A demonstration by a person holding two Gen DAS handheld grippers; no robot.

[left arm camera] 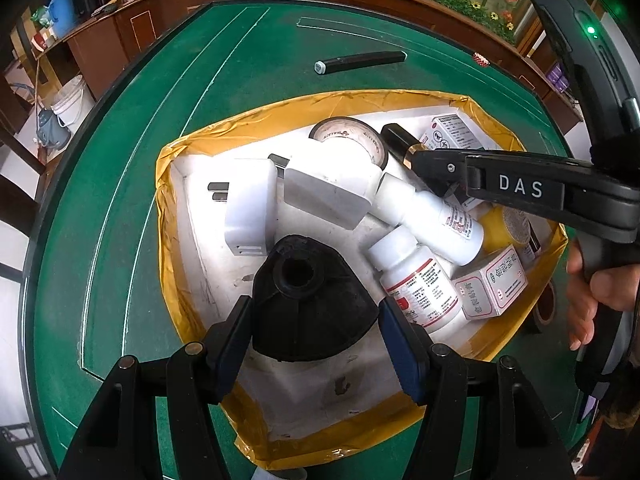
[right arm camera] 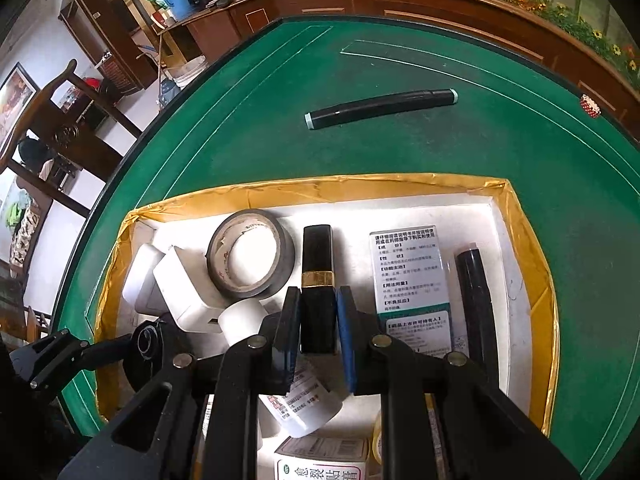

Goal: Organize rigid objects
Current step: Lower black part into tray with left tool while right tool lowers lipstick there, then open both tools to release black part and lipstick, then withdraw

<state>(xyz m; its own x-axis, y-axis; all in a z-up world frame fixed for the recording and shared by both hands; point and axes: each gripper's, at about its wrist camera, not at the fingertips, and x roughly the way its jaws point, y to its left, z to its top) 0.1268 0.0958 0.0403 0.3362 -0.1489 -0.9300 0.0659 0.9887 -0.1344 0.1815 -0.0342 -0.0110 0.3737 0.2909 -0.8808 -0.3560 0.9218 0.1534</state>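
A white box with yellow taped rim (left arm camera: pixel 168 184) (right arm camera: pixel 532 240) sits on the green table and holds several rigid items. My left gripper (left arm camera: pixel 314 320) is shut on a black triangular plastic piece (left arm camera: pixel 312 300) just above the box floor. My right gripper (right arm camera: pixel 318 320) is shut on a black lipstick with a gold band (right arm camera: pixel 318 276), low inside the box; it also shows in the left wrist view (left arm camera: pixel 400 140). In the box lie a tape roll (right arm camera: pixel 250 256), white chargers (left arm camera: pixel 248 208), white pill bottles (left arm camera: pixel 416 280) and medicine cartons (right arm camera: pixel 410 280).
A black marker (left arm camera: pixel 360 62) (right arm camera: pixel 380 108) lies on the green felt (left arm camera: pixel 240 80) beyond the box. A small red-white piece (right arm camera: pixel 590 105) sits near the far table edge. A wooden counter runs behind the table. A black tube (right arm camera: pixel 476 300) lies along the box's right wall.
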